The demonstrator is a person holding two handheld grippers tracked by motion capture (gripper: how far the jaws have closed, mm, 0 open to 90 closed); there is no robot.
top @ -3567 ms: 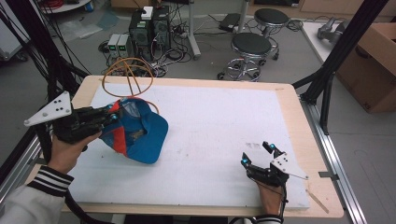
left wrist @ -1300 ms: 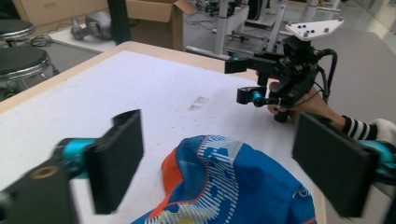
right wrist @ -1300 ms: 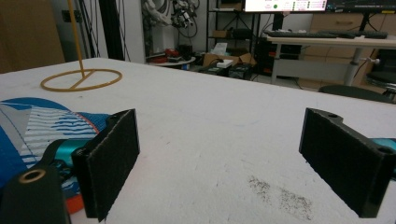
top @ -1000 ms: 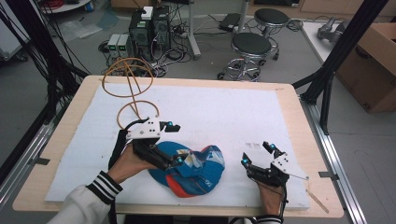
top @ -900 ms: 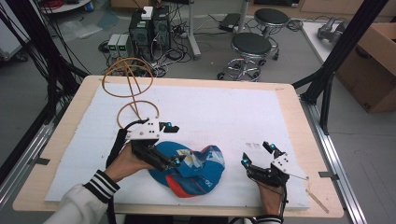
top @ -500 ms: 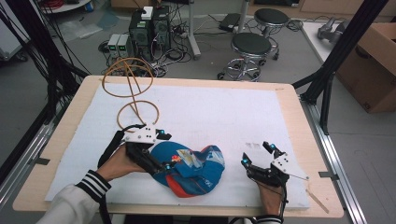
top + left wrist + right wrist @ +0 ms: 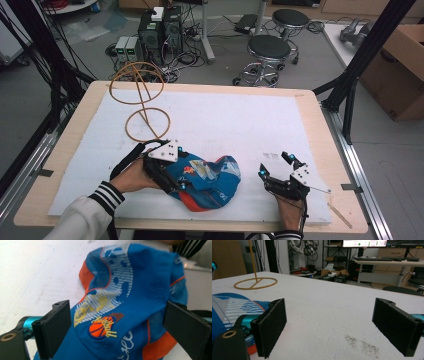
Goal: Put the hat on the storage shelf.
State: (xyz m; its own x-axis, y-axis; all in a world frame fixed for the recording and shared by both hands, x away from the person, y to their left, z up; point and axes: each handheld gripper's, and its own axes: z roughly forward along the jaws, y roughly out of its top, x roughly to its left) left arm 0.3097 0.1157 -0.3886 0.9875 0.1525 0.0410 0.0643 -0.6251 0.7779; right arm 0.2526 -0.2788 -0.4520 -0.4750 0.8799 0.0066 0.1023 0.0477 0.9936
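Work in hand: a blue and orange cap (image 7: 205,182) lies crumpled on the white tabletop (image 7: 240,120), near the front edge, left of centre
Left claw (image 7: 167,172): over the cap's left side, jaws wide; in the left gripper view the cap (image 7: 125,310) sits between the two pads with a gap at each side, so it reads as straddled, not pinched
Right claw (image 7: 275,167): jaws wide, nothing between them, resting low on the tabletop just right of the cap and apart from it
Key relation: the cap's long axis runs roughly left to right across the tabletop, between the two claws; the left claw is the nearer, already on it, while the cap lies to the right claw's left
Likely next: my guess is either a closing of the left claw on the fabric or a reach by the right claw toward the cap's right end
Stand: a yellow wire stand (image 7: 142,107) rises at the back left, well apart from the cap
Left gripper view adds: the basketball logo and lettering on the crown, a little blurred
Right gripper view adds: the cap's edge at the far left, the stand's base ring (image 7: 255,283) beyond, bare tabletop ahead
High view adds: both hands and the whole layout
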